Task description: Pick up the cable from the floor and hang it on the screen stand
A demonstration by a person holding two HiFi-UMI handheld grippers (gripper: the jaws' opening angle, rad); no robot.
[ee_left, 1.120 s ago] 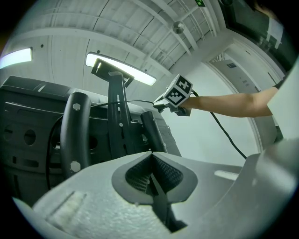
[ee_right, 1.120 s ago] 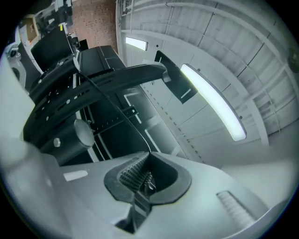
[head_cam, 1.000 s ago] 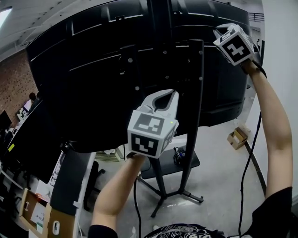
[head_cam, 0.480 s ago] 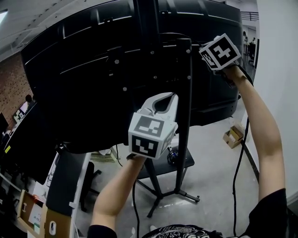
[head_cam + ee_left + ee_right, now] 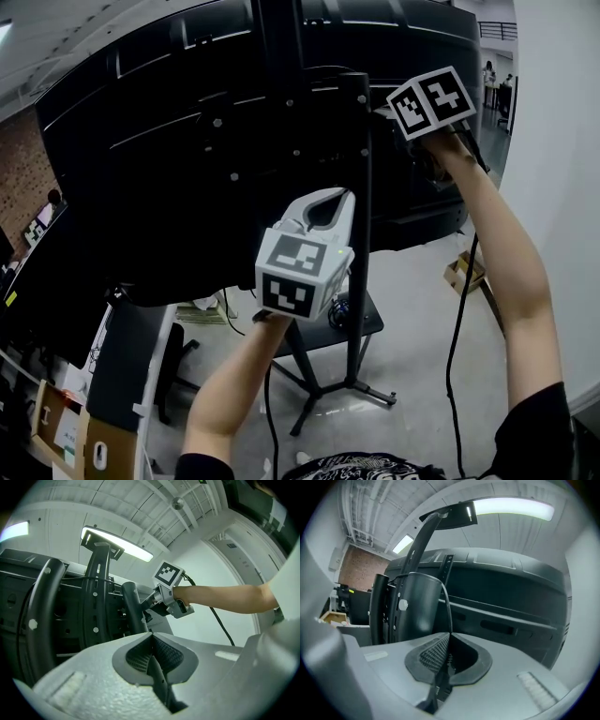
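Because the thin black cable (image 5: 449, 610) must, I judge, go over the top of the black metal screen stand (image 5: 356, 187), the right gripper (image 5: 449, 641) pinches it between closed jaws, high beside the stand's post. The left gripper (image 5: 152, 645), lower and nearer, is closed on nothing, probably only waiting.

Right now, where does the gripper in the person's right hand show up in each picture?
Head view: right gripper, upper right, tips at the stand post.
Left gripper view: right gripper, centre, reaching in from the right to the stand post.
Right gripper view: right gripper, bottom centre, jaws shut on the cable, stand post behind.
Shared landmark: the stand post.
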